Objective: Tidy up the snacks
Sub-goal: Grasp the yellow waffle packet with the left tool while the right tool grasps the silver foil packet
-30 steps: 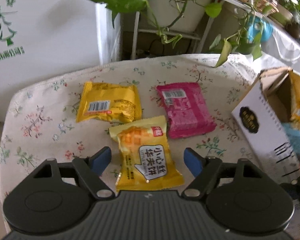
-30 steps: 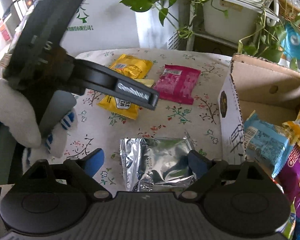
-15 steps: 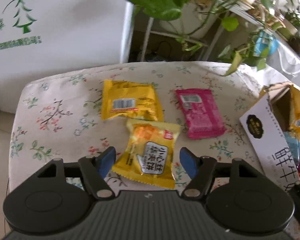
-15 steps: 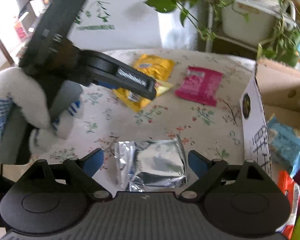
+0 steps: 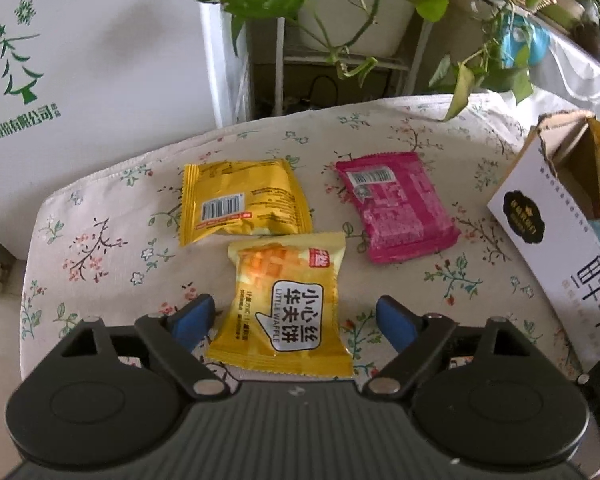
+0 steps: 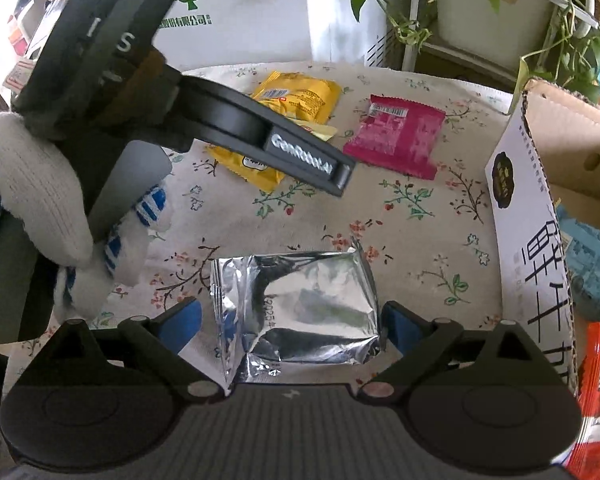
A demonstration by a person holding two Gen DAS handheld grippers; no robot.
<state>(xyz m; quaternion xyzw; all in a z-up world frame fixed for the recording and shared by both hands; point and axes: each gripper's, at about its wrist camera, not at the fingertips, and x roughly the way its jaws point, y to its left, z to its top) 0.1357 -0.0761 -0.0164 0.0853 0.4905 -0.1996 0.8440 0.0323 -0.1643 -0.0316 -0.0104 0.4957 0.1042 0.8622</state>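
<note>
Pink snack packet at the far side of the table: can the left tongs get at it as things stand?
Probably yes. The flat pink foil packet lies alone on the floral tablecloth, nothing on top. The left tongs, opening, straddle the yellow waffle packet without gripping; they would need to lift over it and go right.

left claw (image 5: 294,322) opening wider around waffle packet (image 5: 286,306), right claw (image 6: 292,330) opening around silver packet (image 6: 300,308)

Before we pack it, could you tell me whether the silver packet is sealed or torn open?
Apparently sealed: the silver packet lies puffed, with no visible tear.
</note>
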